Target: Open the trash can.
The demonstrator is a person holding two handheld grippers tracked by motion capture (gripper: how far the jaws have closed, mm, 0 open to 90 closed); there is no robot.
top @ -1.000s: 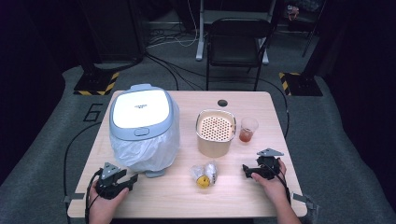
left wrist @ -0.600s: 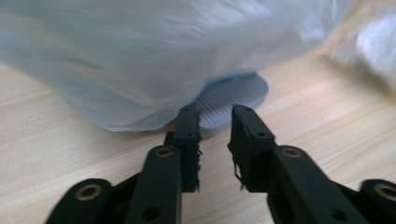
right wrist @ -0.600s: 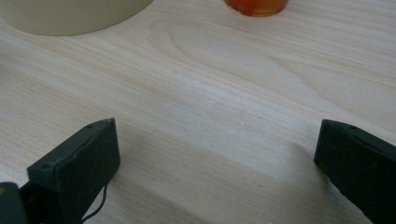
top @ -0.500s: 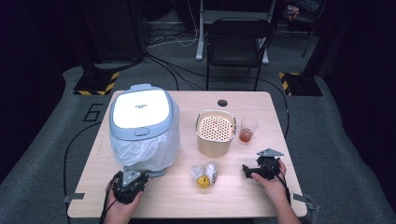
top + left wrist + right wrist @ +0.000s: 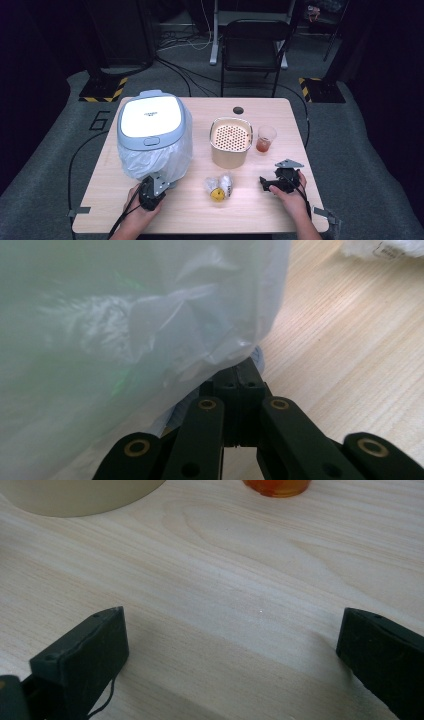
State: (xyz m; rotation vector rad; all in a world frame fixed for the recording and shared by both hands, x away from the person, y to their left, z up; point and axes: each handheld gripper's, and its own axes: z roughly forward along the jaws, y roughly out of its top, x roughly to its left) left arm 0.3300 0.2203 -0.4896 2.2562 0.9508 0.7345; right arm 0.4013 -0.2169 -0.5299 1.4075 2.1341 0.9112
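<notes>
- Left gripper point(image 5: 240, 382): jaws seen pressed together, tips at the plastic bag point(image 5: 125, 340) hem; whether film is pinched cannot be told.
- Bag lines the bin point(image 5: 150, 120) directly ahead of it.
- Right gripper point(image 5: 232, 645): jaws spread wide, nothing held, rested on the table point(image 5: 250, 570).

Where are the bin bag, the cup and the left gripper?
Bin bag point(image 5: 172, 159), high view, front right of the plastic.
Cup point(image 5: 265, 138), high view, its side wall.
Left gripper point(image 5: 240, 374), left gripper view, tips of the shut fingers.

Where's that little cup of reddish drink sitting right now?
In the high view, the cup stands on the table's right half, just right of the beige perforated container, beyond the right gripper.
</notes>
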